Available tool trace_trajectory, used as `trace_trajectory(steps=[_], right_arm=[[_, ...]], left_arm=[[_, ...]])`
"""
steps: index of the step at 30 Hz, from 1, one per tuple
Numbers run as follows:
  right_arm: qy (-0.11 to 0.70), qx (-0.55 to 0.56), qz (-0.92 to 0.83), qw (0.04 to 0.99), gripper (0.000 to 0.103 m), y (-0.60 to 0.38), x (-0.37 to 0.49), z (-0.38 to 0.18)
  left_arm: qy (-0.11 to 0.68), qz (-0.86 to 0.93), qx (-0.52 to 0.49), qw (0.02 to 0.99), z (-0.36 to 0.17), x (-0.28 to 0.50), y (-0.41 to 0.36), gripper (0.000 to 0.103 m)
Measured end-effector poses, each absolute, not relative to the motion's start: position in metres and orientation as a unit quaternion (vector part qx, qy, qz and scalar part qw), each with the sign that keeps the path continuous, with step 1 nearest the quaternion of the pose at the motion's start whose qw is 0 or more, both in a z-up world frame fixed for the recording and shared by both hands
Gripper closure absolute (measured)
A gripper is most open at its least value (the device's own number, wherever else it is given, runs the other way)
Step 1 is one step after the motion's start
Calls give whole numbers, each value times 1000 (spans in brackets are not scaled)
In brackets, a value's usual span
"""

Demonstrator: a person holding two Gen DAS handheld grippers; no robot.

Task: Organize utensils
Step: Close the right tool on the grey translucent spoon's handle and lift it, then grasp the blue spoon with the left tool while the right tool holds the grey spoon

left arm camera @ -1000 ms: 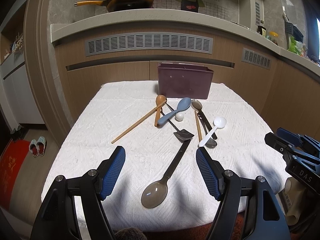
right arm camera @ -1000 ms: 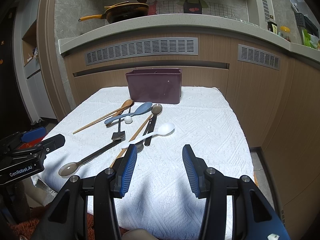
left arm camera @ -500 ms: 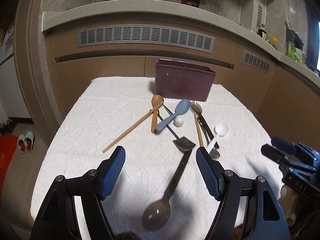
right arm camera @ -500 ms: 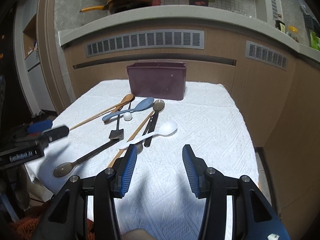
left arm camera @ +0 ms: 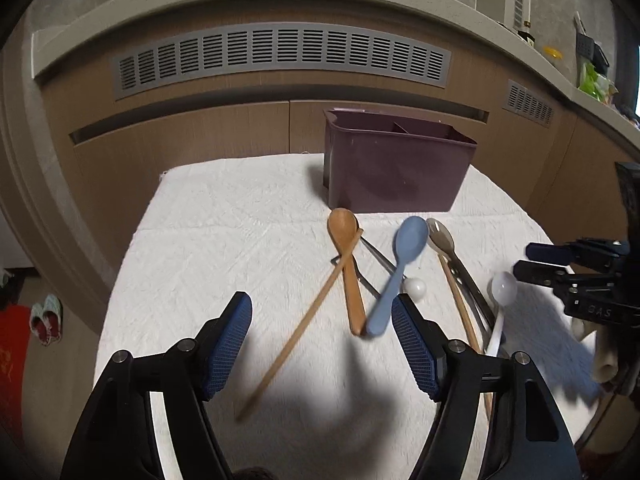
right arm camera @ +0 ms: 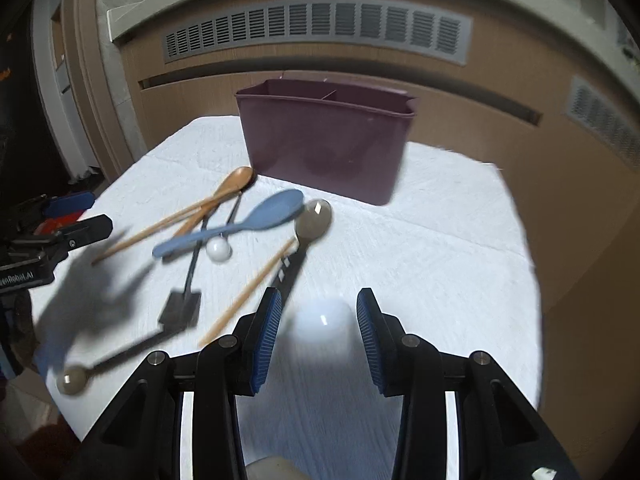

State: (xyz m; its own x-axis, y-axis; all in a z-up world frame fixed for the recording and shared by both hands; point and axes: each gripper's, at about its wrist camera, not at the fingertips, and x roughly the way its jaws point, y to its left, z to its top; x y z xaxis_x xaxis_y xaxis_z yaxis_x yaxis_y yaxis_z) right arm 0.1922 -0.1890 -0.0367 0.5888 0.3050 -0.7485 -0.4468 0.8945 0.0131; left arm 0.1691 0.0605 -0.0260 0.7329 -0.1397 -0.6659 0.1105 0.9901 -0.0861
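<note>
Several utensils lie on the white cloth [left arm camera: 224, 240] in front of a purple divided holder [left arm camera: 396, 168] [right arm camera: 324, 140]. My left gripper [left arm camera: 320, 344] is open above a wooden stick [left arm camera: 304, 328], with the handle ends of a wooden spoon [left arm camera: 348, 248] and a blue spoon [left arm camera: 404, 256] near its right finger. My right gripper [right arm camera: 318, 340] is closing. The white spoon's bowl [right arm camera: 322, 320] sits blurred between its pads, with a gap on each side. A translucent brown spoon [right arm camera: 314, 220], a black spatula [right arm camera: 182, 304] and a small white ball [right arm camera: 218, 249] lie to the left.
A wooden cabinet front with grey vents [left arm camera: 280, 56] rises right behind the table. The cloth's edges drop off at left and right. Slippers [left arm camera: 46, 320] lie on the floor at left. The left gripper [right arm camera: 60, 232] shows at the left edge of the right wrist view.
Both grippers moved forward over the table and tilted down. The right one now straddles the white spoon's bowl with narrower jaws. The left one reached the wooden stick and spoon handles.
</note>
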Motion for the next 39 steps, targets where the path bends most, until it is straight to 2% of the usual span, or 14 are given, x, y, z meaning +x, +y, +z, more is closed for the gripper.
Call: trace_trajectory(steps=[4, 11, 17, 19, 24, 26, 30, 35, 39], right_arm=[[422, -70, 221, 876, 66, -174, 232, -48], [479, -68, 199, 852, 68, -141, 282, -81], [464, -91, 183, 862, 72, -128, 289, -80], [458, -83, 190, 864, 72, -134, 285, -75], [438, -69, 183, 877, 72, -162, 271, -63], [432, -60, 182, 881, 72, -174, 268, -59], [419, -34, 181, 889, 72, -193, 268, -51], [407, -4, 179, 896, 72, -218, 267, -41], [393, -6, 176, 902, 72, -223, 263, -38]], left_arm=[[385, -104, -53, 916, -37, 188, 66, 36], [384, -92, -20, 919, -49, 190, 59, 37], [386, -94, -47, 916, -55, 202, 64, 36], [386, -104, -55, 915, -54, 206, 63, 33], [397, -159, -44, 903, -41, 235, 32, 32], [397, -163, -13, 903, -36, 247, 13, 36], [435, -215, 30, 874, -42, 287, -26, 38], [490, -196, 64, 847, -66, 318, -47, 57], [491, -173, 65, 851, -69, 323, -49, 62]])
